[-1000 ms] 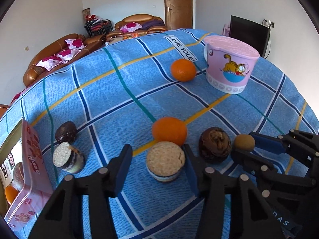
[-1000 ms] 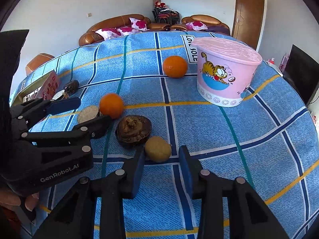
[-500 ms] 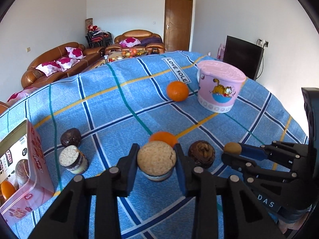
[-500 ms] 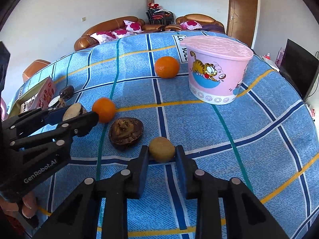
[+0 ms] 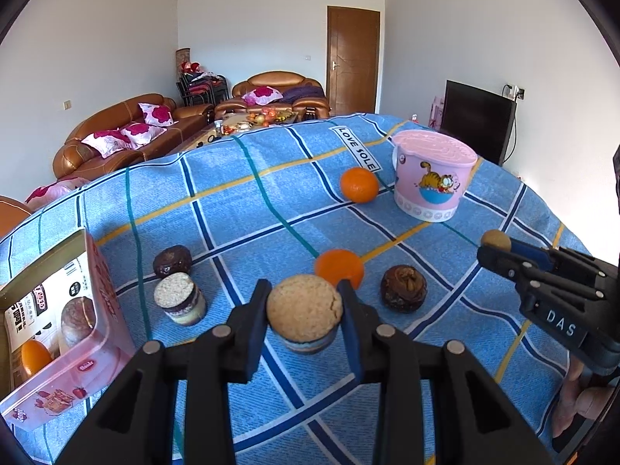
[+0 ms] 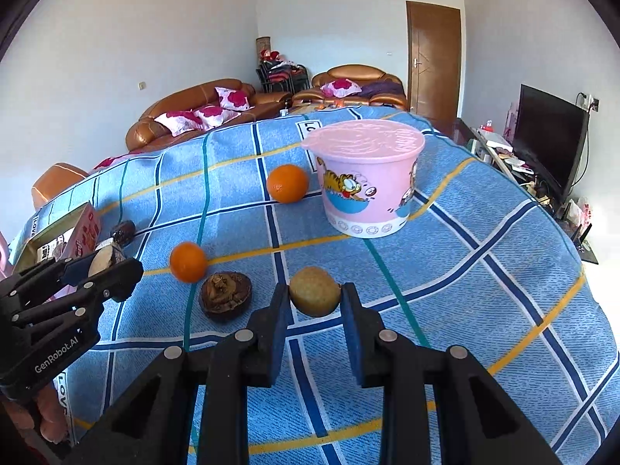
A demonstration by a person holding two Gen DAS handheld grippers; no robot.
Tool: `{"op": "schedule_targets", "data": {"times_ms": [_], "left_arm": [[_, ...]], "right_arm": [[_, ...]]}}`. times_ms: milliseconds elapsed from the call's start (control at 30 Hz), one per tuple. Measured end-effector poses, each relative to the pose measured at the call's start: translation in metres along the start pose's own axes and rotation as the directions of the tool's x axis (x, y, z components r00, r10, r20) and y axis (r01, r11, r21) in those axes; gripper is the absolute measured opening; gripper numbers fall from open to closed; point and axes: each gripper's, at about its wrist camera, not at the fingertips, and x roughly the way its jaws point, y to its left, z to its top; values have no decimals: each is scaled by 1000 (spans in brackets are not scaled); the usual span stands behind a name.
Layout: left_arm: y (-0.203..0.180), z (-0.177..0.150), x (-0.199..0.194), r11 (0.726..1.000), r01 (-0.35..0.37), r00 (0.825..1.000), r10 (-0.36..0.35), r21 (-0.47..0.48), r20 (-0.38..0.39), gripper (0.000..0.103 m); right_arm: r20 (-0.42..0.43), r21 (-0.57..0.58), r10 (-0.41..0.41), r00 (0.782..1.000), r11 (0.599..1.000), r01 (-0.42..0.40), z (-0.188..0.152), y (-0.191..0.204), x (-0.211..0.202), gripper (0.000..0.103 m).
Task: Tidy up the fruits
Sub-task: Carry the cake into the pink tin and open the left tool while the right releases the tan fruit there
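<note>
— Fruits? The right gripper (image 6: 314,302) has jaws pinching a brownish fruit (image 6: 314,290), perhaps a kiwi; the left gripper (image 5: 304,310) pinches a layered cake (image 5: 305,316).

— Both lifted above the bed (image 5: 271,193); next, carry them to the far pink tub (image 6: 366,178) and left box (image 5: 58,310).

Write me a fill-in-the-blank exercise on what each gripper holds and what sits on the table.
The left gripper is shut on a round ____.
The right gripper is shut on a small ____ fruit.
The pink bucket has a cartoon ____ printed on it.
____ oranges lie on the blue cloth.

Missing words: cake; brown; cat; Two
</note>
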Motion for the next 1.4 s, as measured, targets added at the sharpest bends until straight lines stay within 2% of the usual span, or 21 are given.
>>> {"op": "schedule_targets", "data": {"times_ms": [200,300,467,533,767,933,1167,1400], "left_arm": [[7,-2,-9,1000,-24,999,23,9,23,36],[13,-3,-14,1000,-27,999,27,11,38,36],[36,-1,-31,997,68,994,-64,-40,87,36],[45,-1,-38,995,77,992,-71,-56,109,36],[74,-4,-40,996,-32,995,40,-82,95,36],[101,-8,-42,987,-110,990,119,-114,80,36],[142,-12,-54,958,-246,962,260,-149,85,36],[177,-20,-62,926,-334,934,351,-177,71,36]], "right_arm": [[71,11,-16,997,1000,15,-1,2,-16,29],[82,16,7,997,1000,-8,-1,7,-19,29],[103,14,64,993,998,-65,0,28,-25,29],[112,11,83,990,996,-85,2,39,-28,29],[143,-39,143,979,990,-138,10,82,-36,29],[137,-67,181,974,983,-173,13,111,-32,29],[135,-95,252,958,966,-240,18,154,-27,29],[116,-124,312,943,946,-298,20,203,-16,29]]}}
